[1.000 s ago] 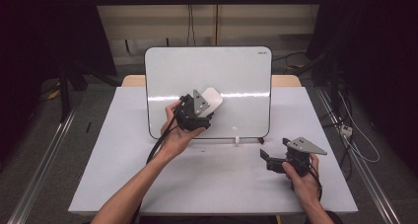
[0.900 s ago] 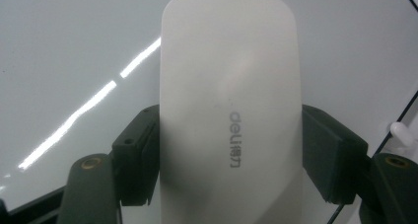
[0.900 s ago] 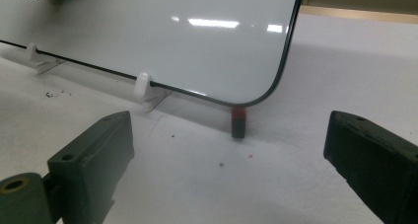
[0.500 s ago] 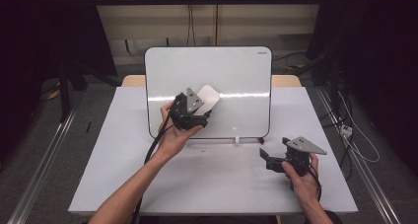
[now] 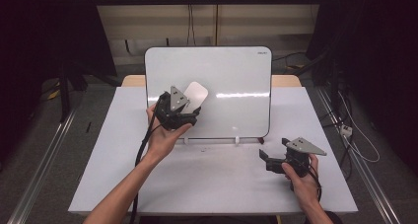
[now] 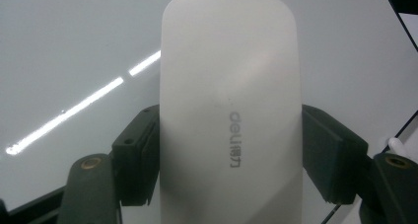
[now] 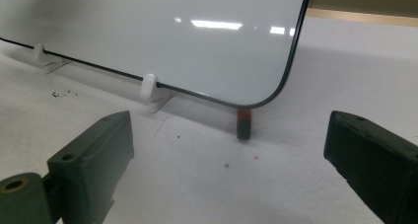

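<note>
Nearest you, at about 5 o'clock on the white surface (image 5: 212, 184), your right gripper (image 5: 264, 159) rests low in your hand, its fingers (image 7: 93, 155) spread wide apart with nothing between them; they point toward the lower right corner of the whiteboard (image 5: 236, 71), where a small red-and-black marker cap (image 7: 244, 124) stands on the surface just under the board's rounded corner, beside a white clip foot (image 7: 150, 93). Farther off, at about 11 o'clock from the middle of the surface, your left gripper (image 5: 193, 105) is raised in front of the board's left half. Its fingers (image 6: 138, 155) are closed on the white eraser (image 6: 229, 110), pressing its two long sides, and the eraser's flat back with grey lettering faces the gripper. The eraser lies against or just off the board's face; you cannot tell which.
</note>
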`<act>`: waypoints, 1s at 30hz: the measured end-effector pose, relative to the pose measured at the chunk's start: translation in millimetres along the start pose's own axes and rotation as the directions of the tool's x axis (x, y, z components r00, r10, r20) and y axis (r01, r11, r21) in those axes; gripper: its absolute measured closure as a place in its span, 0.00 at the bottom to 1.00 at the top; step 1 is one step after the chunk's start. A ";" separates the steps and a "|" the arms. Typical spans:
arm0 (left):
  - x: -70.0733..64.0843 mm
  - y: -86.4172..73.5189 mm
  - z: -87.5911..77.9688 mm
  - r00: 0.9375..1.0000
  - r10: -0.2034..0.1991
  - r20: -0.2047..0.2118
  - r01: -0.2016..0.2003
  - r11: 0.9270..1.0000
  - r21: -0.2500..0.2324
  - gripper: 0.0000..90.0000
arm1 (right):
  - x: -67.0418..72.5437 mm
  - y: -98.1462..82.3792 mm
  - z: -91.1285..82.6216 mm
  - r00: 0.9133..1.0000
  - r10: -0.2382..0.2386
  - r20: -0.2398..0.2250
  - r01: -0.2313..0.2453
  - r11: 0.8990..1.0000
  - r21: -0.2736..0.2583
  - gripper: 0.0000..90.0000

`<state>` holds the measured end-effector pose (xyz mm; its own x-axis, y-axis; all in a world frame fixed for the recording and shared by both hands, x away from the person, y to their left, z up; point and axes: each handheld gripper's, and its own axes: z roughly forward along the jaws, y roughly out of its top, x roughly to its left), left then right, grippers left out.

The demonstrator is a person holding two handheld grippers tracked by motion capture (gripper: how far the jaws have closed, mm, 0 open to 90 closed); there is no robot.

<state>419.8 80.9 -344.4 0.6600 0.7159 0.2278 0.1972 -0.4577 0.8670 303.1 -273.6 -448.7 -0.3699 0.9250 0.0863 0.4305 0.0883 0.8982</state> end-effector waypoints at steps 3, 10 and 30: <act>2.5 -1.7 -3.0 1.000 -0.015 0.006 0.015 1.000 -0.008 0.34 | -0.1 0.3 0.1 1.000 -0.001 0.001 0.001 1.000 -0.001 0.05; 11.0 -5.9 -11.2 0.999 -0.038 0.001 0.038 0.999 -0.010 0.34 | -0.6 0.8 1.7 1.000 -0.001 0.002 0.001 1.000 0.000 0.06; 25.0 -19.9 -38.6 0.997 -0.062 -0.038 0.062 0.998 0.005 0.34 | -2.5 1.3 1.6 1.000 0.005 0.000 -0.005 1.000 -0.010 0.06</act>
<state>404.3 128.2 -338.8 0.6185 0.7625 0.1901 0.2414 -0.4146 0.8774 305.9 -275.1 -448.5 -0.3675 0.9256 0.0908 0.4240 0.0799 0.9021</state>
